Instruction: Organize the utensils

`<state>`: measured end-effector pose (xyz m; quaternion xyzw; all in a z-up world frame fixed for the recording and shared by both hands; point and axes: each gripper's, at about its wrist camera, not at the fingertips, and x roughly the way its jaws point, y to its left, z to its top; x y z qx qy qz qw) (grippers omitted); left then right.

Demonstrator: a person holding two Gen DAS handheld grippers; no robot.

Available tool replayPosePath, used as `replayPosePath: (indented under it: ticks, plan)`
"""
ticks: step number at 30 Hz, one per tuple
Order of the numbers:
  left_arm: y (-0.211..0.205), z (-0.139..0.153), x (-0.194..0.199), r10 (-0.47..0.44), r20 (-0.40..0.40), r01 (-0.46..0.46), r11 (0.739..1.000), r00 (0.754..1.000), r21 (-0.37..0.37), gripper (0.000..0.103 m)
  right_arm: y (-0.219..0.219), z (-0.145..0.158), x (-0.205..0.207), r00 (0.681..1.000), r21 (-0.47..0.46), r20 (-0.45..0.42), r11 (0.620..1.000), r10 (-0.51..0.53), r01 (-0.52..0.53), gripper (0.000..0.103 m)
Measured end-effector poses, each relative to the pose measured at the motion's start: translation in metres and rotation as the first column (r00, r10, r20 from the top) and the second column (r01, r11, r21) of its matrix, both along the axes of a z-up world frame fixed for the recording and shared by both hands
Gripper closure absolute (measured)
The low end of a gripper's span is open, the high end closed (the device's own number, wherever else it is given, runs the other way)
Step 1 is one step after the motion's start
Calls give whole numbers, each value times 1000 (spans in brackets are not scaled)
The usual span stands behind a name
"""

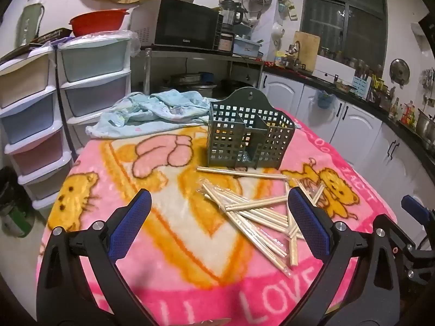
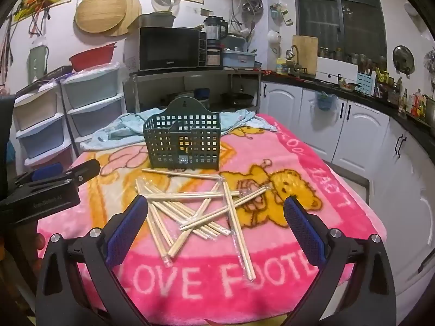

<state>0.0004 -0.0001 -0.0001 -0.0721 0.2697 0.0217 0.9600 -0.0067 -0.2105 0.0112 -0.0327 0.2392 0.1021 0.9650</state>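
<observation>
Both claws are spread wide and empty as we hover over the bench: our left claw (image 1: 218,209) and our right claw (image 2: 216,212) each hang above the pink blanket (image 1: 174,244) with nothing between the blue pads. Ahead of the right claw, in the gap between its fingers and just beyond them, lies the heap of chopsticks (image 2: 195,209), crossed over one another every which way, some apparently in clear wrappers. From the left claw that same heap sits ahead and toward its right finger (image 1: 307,217), with one lone chopstick (image 1: 242,173) lying crosswise farther out, just short of the holder. Beyond the heap, straight ahead of both claws, stands the green utensil basket (image 2: 182,144), upright, divided into compartments, and as far as we can see through the grid, nothing is in it. Behind it a light blue cloth (image 1: 152,114) lies crumpled at the far edge of the bench. So we judge the job barely begun: no chopstick stands in the basket, all of them are loose on the blanket, and neither claw touches any. What is left looks like everything: picking sticks from the tangle, probably the top ones first, and dropping them upright into a compartment. The crossed pile and slippery wrappers could make clean single picks tricky.
</observation>
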Motion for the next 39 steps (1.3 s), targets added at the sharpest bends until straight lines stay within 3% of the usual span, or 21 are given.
replayPosePath:
  ticks: [39]
  plan:
    - [-2,6,-1,-1,20,1,1000,1000,-2,10,0,3,-2,1000,-2,11,1000,6,-6,6]
